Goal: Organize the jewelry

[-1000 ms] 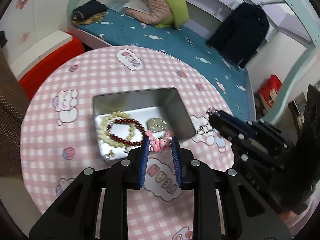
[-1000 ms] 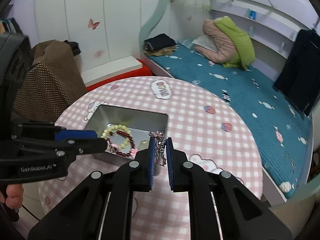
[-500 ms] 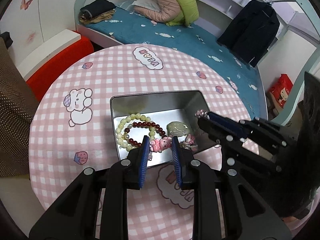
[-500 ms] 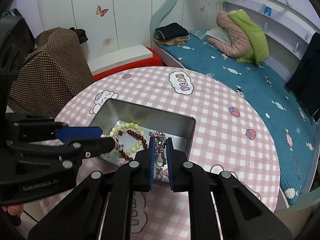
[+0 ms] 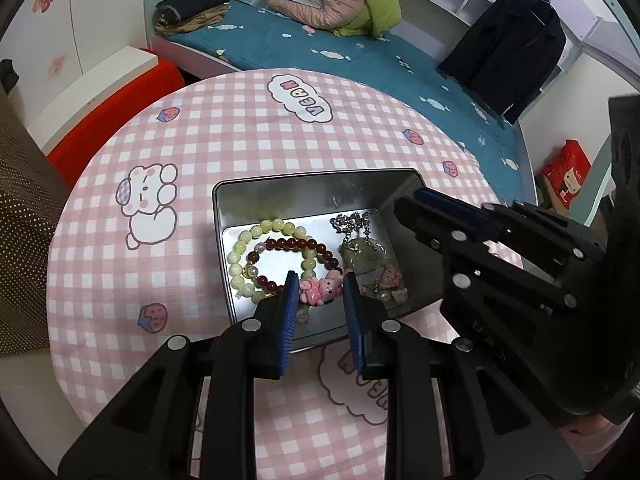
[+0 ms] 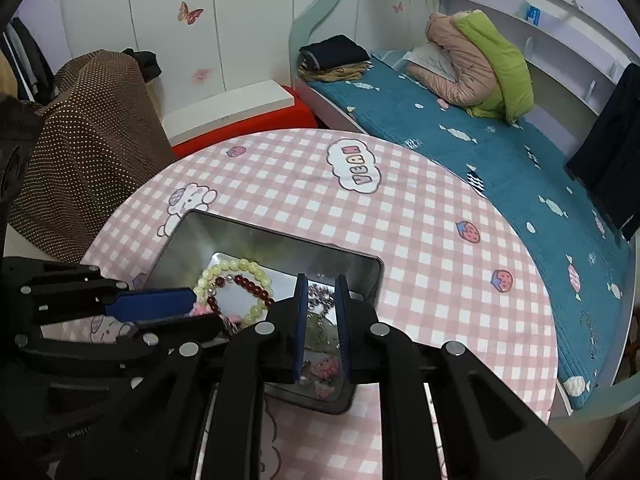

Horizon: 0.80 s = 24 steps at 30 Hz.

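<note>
Both grippers dropped lower over metal tin (image 5: 280, 196) since second ago. Silver chain (image 5: 352, 222) now lying in tin by far right corner, on greenish pendant (image 5: 362, 254). Right gripper (image 6: 321, 294) jaws opening, nothing pinched, chain free below. Left gripper (image 5: 320, 286) clenched on pink charm (image 5: 320, 288) over tin's near edge. Yellow-green bracelet (image 5: 240, 256) and dark red bracelet (image 5: 296, 246) sit at tin's left side. Tin near front edge of pink checked table (image 5: 224, 128).

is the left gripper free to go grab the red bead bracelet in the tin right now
Probably not yet: the left gripper is shut on a pink bear charm. The red bead bracelet lies uncovered in the tin just ahead, otherwise reachable.
</note>
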Available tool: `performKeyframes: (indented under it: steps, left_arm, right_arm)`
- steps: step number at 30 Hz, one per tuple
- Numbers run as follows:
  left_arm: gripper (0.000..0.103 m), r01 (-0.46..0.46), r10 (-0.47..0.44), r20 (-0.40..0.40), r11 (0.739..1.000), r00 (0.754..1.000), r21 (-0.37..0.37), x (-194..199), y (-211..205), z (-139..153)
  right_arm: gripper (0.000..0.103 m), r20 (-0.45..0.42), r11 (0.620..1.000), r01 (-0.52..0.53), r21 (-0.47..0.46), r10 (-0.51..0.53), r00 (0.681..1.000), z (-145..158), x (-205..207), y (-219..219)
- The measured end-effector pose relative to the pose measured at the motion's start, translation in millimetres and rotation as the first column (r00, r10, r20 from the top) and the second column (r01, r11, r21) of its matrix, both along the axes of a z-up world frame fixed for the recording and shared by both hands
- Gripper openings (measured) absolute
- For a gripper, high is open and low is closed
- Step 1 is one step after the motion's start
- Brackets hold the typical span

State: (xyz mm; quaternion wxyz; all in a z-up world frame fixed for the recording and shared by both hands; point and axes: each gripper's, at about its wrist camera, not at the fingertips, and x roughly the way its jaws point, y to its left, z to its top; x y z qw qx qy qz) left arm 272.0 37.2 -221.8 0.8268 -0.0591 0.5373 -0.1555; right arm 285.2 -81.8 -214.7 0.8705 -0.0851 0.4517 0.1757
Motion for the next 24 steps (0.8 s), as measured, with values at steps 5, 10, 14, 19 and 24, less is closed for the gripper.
performKeyframes:
  steps: [5,10,14,19,24]
  left_arm:
    - [0.039,0.01,-0.01,-0.006,0.999,1.0,0.031,1,-4,-1]
    - [0.039,0.006,-0.006,0.001,0.999,1.0,0.046,-2,-5,1]
    - [0.039,0.003,-0.004,0.011,0.999,1.0,0.053,-8,-6,5]
    - [0.039,-0.017,0.014,0.037,0.996,0.999,0.084,-21,-10,16]
    - [0.039,-0.051,0.044,0.065,0.994,0.997,0.097,-39,-11,29]
  right_arm:
    - [0.017,-0.008,1.0,0.029,0.009,-0.029,1.0,0,-2,-10]
    - [0.024,0.007,0.998,0.051,0.026,-0.052,0.999,6,-6,-20]
    - [0.033,0.025,0.997,0.068,0.032,-0.069,0.997,12,-14,-28]
    - [0.035,0.045,0.996,0.081,0.046,-0.083,0.996,19,-28,-37]
    - [0.042,0.072,0.995,0.081,0.063,-0.086,0.994,33,-49,-46]
